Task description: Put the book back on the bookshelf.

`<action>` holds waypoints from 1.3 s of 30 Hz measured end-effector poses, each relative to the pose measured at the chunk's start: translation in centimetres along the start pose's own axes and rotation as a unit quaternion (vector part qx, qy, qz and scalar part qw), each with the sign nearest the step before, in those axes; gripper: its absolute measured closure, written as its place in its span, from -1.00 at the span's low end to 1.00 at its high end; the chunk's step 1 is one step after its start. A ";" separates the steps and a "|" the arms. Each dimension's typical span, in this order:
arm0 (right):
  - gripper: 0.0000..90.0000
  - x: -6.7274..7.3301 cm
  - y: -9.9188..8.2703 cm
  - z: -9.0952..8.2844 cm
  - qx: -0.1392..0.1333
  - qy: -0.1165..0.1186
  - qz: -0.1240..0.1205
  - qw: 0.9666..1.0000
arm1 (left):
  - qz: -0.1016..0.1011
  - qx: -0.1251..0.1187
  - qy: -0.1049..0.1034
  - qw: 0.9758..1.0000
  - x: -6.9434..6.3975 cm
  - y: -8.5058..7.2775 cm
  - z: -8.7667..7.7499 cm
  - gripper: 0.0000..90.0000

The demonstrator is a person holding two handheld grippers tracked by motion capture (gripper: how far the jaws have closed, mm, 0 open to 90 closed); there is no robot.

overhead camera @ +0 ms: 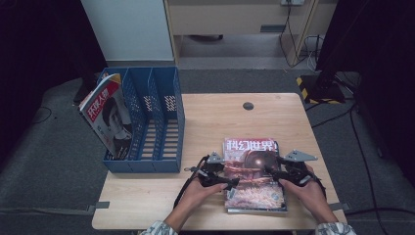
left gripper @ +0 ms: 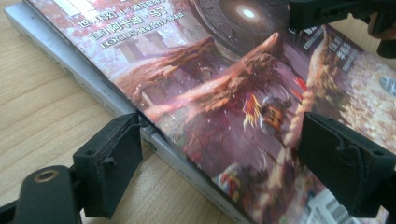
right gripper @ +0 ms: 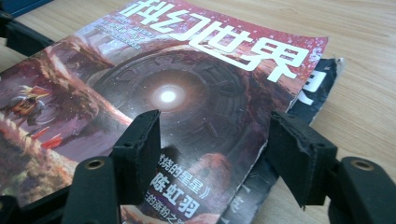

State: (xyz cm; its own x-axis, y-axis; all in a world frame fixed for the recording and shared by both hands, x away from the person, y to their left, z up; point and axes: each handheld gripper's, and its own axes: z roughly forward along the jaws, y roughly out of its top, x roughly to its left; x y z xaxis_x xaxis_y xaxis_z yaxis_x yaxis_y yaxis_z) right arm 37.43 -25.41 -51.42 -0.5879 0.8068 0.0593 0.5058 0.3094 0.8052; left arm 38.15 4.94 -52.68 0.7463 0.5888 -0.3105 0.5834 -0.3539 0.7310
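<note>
**Both grippers at the edges of the top magazine**

The left gripper (left gripper: 219, 149) had its jaws spread wide, one pad against the spine edge of the top magazine (overhead camera: 253, 171) and the other resting over the cover, without a clear pinch. The right gripper (right gripper: 217, 154) stood partly open, its jaws straddling the magazine's opposite edge; whether the pads pressed on the cover could not be told.

That magazine, with a red and brown cover and white characters, lay flat on a second magazine (right gripper: 322, 88), whose dark corner showed beneath it. The pile sat on the near right part of the wooden table (overhead camera: 210, 122).

Well apart, at the table's far left, stood a blue file rack (overhead camera: 151, 122), with another magazine (overhead camera: 108, 115) leaning in its leftmost compartment.
</note>
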 end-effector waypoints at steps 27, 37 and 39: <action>-0.10 0.8 -0.1 0.2 -0.001 0.022 -0.012 1.000 | -0.011 -0.010 -0.008 1.000 0.7 0.7 -2.2 -0.03; -0.10 1.0 0.1 0.5 0.001 0.038 -0.021 0.999 | -0.018 -0.004 -0.001 1.000 1.8 1.3 -2.4 -0.01; -0.16 1.0 0.3 0.5 0.006 0.040 -0.016 0.999 | -0.018 0.001 0.004 1.000 1.7 1.1 -2.3 0.02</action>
State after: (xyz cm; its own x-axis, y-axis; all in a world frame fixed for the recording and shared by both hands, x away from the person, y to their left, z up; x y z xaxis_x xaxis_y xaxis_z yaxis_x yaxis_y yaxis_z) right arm 37.30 -24.25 -51.43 -0.6520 0.7538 0.0812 0.4940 0.3411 0.7998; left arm 39.30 7.21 -50.95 0.7221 0.6071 -0.3317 0.6104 -0.3333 0.7186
